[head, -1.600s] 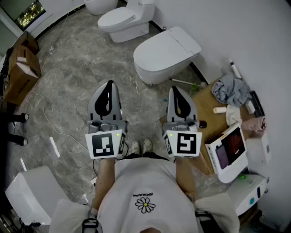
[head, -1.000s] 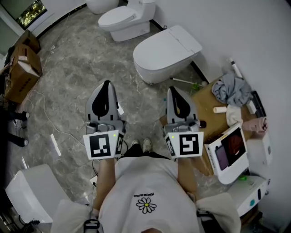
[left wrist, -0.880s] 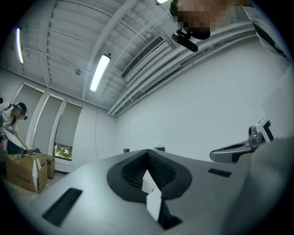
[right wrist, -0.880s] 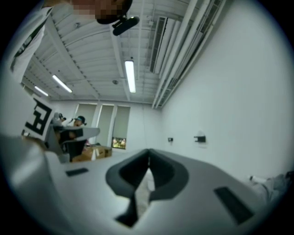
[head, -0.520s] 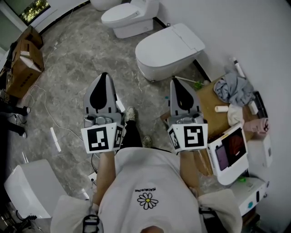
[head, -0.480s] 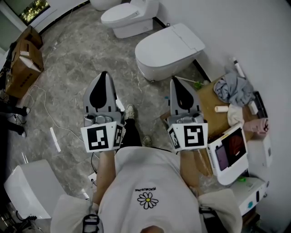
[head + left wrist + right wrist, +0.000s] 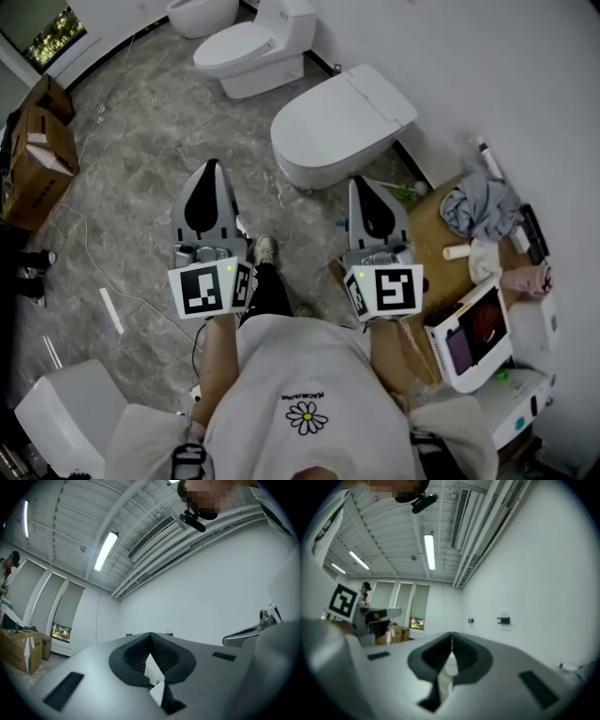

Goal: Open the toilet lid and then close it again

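Observation:
The white toilet (image 7: 342, 117) stands against the wall with its lid down, seen in the head view ahead of both grippers. My left gripper (image 7: 209, 166) is held over the marble floor, left of the bowl and short of it, with its jaws shut on nothing. To its right, my right gripper (image 7: 362, 182) hangs just in front of the bowl's near rim, also shut and empty. In the left gripper view the left gripper (image 7: 150, 634) has its dark pads closed together, and so does the right gripper (image 7: 452, 634) in the right gripper view. Neither touches the toilet.
A second toilet (image 7: 248, 47) and a third (image 7: 202, 11) stand further back. Cardboard boxes (image 7: 33, 155) sit at the left. A cardboard sheet (image 7: 436, 230) at the right carries a grey cloth (image 7: 478, 202) and small items, near a white device (image 7: 469, 328). A cable (image 7: 103, 272) runs over the floor.
The person has stepped forward, one foot now ahead. Both grippers have moved closer to the toilet, still shut and side by side.

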Demonstrator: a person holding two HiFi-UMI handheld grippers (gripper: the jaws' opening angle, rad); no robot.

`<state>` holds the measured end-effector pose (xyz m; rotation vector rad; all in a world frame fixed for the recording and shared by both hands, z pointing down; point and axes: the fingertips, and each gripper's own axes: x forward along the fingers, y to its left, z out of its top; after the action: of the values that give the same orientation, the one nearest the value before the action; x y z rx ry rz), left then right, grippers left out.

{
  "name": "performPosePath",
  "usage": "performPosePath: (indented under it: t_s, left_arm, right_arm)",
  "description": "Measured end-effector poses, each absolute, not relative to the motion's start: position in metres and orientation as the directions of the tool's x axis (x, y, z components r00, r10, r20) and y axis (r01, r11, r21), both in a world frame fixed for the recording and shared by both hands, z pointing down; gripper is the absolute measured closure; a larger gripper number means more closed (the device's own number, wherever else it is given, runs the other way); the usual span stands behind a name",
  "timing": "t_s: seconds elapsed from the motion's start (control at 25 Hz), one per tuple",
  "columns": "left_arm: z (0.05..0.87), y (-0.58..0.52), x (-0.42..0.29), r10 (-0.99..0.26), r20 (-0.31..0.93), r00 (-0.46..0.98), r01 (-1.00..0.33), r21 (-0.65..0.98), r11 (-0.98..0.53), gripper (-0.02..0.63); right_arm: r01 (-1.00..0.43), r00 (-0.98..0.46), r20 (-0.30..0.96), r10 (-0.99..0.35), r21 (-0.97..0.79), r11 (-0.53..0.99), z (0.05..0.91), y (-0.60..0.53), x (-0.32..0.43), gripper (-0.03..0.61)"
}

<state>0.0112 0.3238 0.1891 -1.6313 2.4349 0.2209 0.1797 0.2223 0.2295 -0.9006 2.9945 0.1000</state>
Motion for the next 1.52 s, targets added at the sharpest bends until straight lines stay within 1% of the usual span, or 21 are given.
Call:
performPosePath:
  t_s: [0.28, 0.6, 0.72, 0.84, 1.08, 1.28, 1.52]
  left_arm:
    - [0.197, 0.256, -0.058, -0.916, -0.226, -0.333, -0.942, 0.038, 0.333, 0.589]
    - [0.178, 0.174, -0.131, -0.945, -0.249, -0.21, -0.977, 0.01, 0.214, 0.589]
    - [0.182, 0.151, -0.147, -0.958, -0.236, -0.163, -0.986, 0.01, 0.165, 0.589]
    - [0.186, 0.135, -0.159, -0.967, -0.229, -0.114, -0.993, 0.005, 0.116, 0.589]
    - [0.205, 0.111, -0.158, -0.976, -0.198, -0.092, -0.996, 0.034, 0.087, 0.589]
    - [0.203, 0.098, -0.151, -0.973, -0.209, -0.099, -0.995, 0.045, 0.091, 0.589]
    - [0.192, 0.088, -0.134, -0.973, -0.216, -0.086, -0.996, 0.006, 0.086, 0.589]
  right_arm:
    - [-0.604, -0.796, -0.003, -0.605, 0.069, 0.794, 0.232, 0.164, 0.123, 0.548]
    - [-0.672, -0.738, 0.008, -0.674, 0.077, 0.736, 0.221, 0.096, 0.053, 0.548]
    - [-0.712, -0.699, 0.014, -0.715, 0.083, 0.697, 0.223, 0.078, 0.037, 0.548]
    - [-0.75, -0.657, 0.012, -0.754, 0.088, 0.655, 0.222, 0.065, 0.027, 0.548]
    - [-0.78, -0.621, 0.024, -0.783, 0.075, 0.621, 0.229, 0.047, 0.035, 0.548]
    - [-0.775, -0.629, 0.013, -0.777, 0.063, 0.628, 0.231, 0.029, 0.037, 0.548]
    - [-0.77, -0.638, -0.03, -0.77, 0.052, 0.636, 0.219, 0.018, 0.045, 0.548]
